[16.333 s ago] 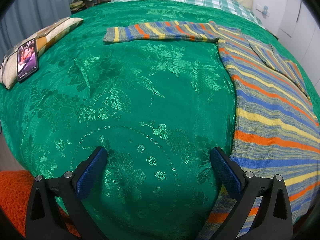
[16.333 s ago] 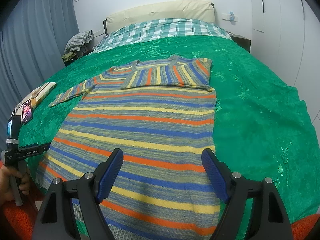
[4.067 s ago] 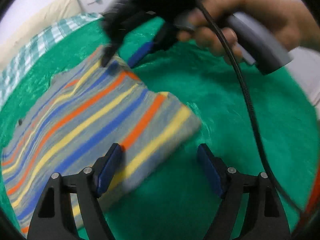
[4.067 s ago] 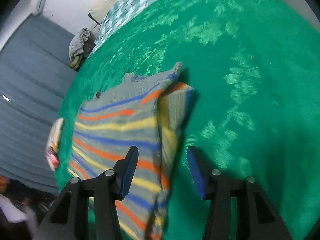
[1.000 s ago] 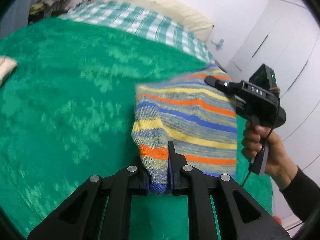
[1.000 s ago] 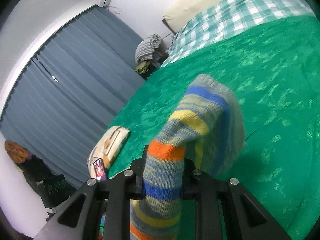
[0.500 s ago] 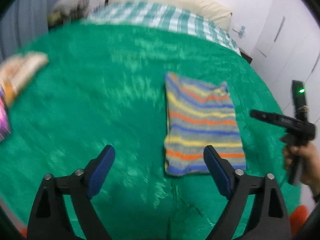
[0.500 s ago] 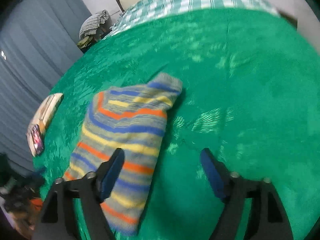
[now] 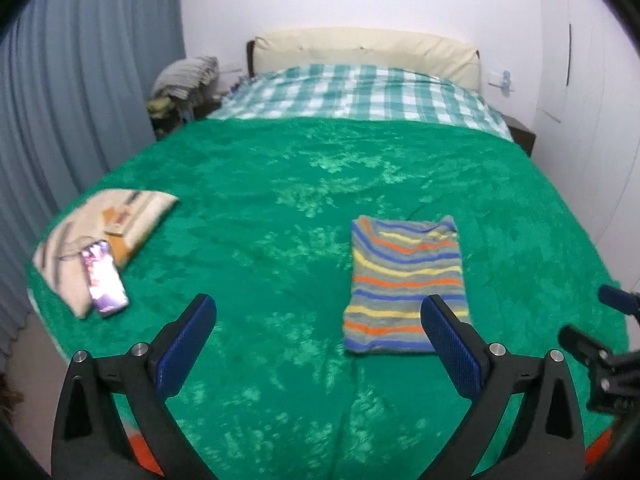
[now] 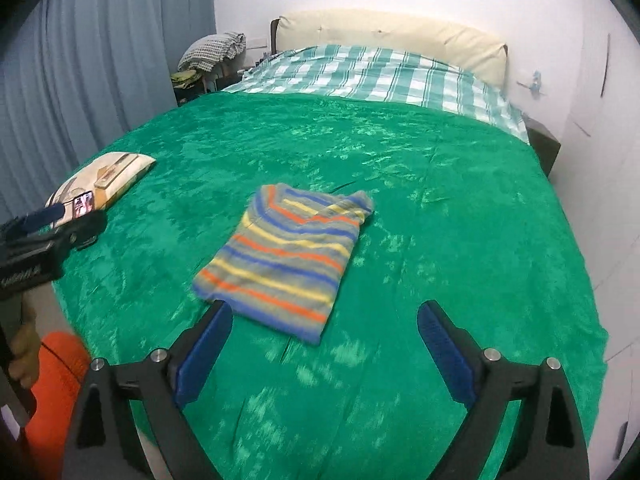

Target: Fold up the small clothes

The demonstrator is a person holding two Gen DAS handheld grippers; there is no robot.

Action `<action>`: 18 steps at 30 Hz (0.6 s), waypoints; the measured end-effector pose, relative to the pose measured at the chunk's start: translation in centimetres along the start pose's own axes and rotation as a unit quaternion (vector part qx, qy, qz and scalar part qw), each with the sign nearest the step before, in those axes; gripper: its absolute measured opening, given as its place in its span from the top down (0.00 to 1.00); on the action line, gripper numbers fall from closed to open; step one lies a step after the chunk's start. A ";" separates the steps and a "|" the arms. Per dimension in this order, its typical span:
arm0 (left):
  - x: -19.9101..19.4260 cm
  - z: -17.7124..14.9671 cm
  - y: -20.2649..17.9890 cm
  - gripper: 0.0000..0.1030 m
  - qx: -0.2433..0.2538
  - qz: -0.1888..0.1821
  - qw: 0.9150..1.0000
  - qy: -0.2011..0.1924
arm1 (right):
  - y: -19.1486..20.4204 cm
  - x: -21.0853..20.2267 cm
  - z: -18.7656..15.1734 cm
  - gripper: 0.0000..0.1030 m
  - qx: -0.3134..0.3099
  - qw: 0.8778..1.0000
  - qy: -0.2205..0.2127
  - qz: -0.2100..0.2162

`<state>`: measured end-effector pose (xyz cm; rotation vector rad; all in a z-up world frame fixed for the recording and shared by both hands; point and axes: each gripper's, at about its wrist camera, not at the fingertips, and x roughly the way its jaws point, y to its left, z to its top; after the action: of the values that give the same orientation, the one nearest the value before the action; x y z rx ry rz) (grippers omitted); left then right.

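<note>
A striped knitted sweater (image 9: pixel 404 284) in grey, blue, orange and yellow lies folded into a compact rectangle on the green bedspread (image 9: pixel 280 184). It also shows in the right wrist view (image 10: pixel 286 256). My left gripper (image 9: pixel 316 344) is open and empty, held back above the near edge of the bed, left of the sweater. My right gripper (image 10: pixel 324 350) is open and empty, held back just short of the sweater's near edge. The right gripper's tip shows at the right edge of the left wrist view (image 9: pixel 612 320). The left gripper's body shows at the left of the right wrist view (image 10: pixel 44 240).
A cream cushion (image 9: pixel 108 232) with a phone (image 9: pixel 105 278) on it lies at the bed's left edge. A checked blanket (image 9: pixel 360 96) and headboard (image 9: pixel 364 50) are at the far end. Curtains (image 9: pixel 80 80) hang on the left; a clothes pile (image 9: pixel 186 76) sits by the bed.
One second ago both grippers were shut on the sweater and held it up. They have let go and pulled back; the sweater now lies folded on the bed.
</note>
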<state>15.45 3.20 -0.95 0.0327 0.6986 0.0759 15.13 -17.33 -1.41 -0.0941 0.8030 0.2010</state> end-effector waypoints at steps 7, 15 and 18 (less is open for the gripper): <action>-3.4 -1.6 0.8 0.01 -0.007 0.008 1.000 -0.003 | 2.2 -2.7 -2.6 0.10 0.012 1.000 0.004 -0.007; -5.9 -3.0 0.8 0.01 0.004 0.017 0.999 0.047 | 4.1 -6.5 -3.7 0.06 0.032 0.999 -0.007 -0.001; -7.9 -3.9 0.9 0.01 0.005 0.016 0.999 0.051 | 5.1 -8.5 -4.3 0.06 0.024 1.000 -0.010 -0.011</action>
<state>6.85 3.46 1.13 0.0505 0.7998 0.1051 5.25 -14.29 1.69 -0.0553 0.7871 0.1621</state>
